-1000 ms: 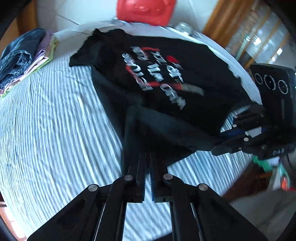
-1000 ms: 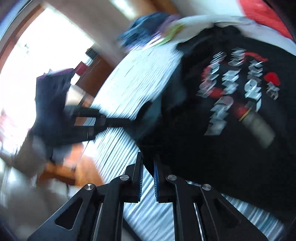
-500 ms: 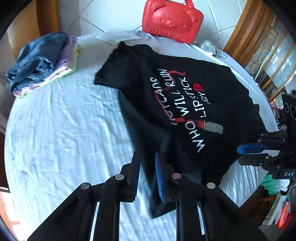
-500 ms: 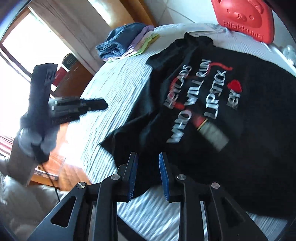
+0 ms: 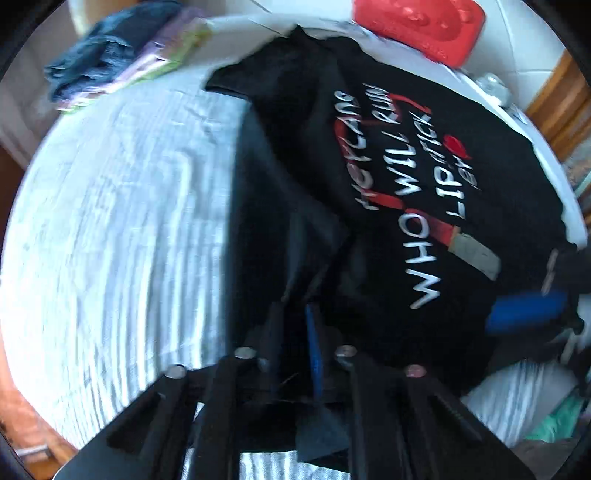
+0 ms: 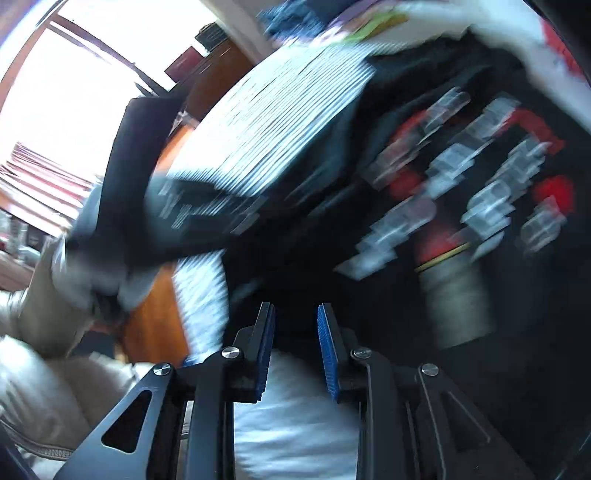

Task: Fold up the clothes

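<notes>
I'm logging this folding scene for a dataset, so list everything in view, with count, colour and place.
T-shirt: one, black with white and red lettering, spread print-up over the right half of the table.
Tablecloth: one, white, ribbed, covering the round table.
Folded clothes pile: one stack, dark blue on top, lilac and green under it, far left edge.
Red case: one, red plastic, far edge behind the shirt.
Small metallic object: one, silvery, too blurred to identify, far right edge.
Left gripper: black with blue pads, open over the shirt's near hem.
Right gripper: black with blue pads, open at the shirt's near edge.
</notes>
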